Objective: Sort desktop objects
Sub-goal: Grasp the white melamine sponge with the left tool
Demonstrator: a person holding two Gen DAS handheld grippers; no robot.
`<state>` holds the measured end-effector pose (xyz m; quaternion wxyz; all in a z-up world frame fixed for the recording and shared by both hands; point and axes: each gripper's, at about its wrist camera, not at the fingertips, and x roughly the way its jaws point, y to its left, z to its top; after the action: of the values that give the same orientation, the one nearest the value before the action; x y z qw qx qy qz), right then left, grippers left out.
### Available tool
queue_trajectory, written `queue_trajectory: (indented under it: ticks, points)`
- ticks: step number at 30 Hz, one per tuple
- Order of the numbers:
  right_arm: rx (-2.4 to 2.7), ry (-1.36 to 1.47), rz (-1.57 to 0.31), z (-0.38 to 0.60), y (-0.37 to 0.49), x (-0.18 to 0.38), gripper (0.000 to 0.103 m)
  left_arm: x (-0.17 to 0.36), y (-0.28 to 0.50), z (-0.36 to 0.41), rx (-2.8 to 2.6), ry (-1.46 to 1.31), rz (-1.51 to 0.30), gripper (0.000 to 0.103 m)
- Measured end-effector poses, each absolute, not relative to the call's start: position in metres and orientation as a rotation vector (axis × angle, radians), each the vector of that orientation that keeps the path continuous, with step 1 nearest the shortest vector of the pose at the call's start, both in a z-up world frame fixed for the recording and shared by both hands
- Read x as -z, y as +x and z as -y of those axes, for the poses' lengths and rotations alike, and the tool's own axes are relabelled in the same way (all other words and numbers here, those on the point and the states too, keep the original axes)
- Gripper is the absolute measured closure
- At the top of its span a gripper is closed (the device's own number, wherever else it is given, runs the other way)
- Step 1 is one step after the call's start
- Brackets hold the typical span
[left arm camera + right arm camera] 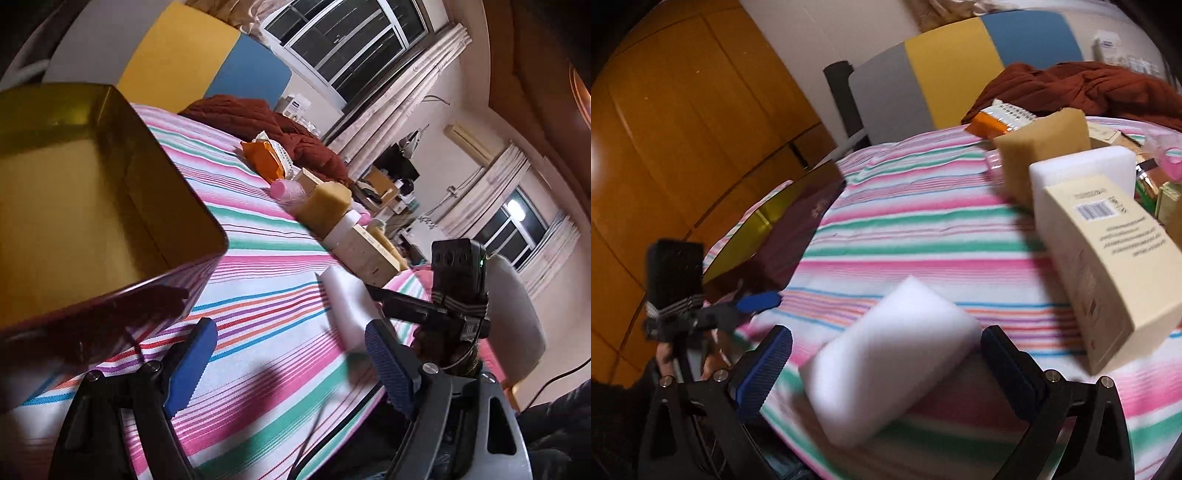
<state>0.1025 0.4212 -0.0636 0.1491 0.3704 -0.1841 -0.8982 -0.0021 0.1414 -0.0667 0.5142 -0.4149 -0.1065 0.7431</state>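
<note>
**White sponge between the pads, tin box waits on the left**

The left claw (pixel 284 365) is spread and carries nothing; the gold tin box (pixel 110 192) stands just ahead of it, to its left. The right claw (pixel 886 369) is spread around one white sponge (pixel 890 354), which seems to lie loose on the striped worktop (pixel 923 236). If the pads close off-centre, the soft sponge may twist out. I count two white sponges, the second one (pixel 1082 166) ahead to the right, and one cream carton (pixel 1115 266).
</note>
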Motion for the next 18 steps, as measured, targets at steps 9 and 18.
queue_trajectory:
  ticks: [9, 18]
  points:
    - [2.711, 1.046, 0.411, -0.434, 0.147, 0.033, 0.0, 0.038, 0.019, -0.186, -1.841, -0.978, 0.056, 0.019]
    - [2.902, 1.16, 0.255, -0.467, 0.176, 0.021, 0.0, 0.024, 0.038, -0.262, -1.755, -0.949, -0.17, 0.019]
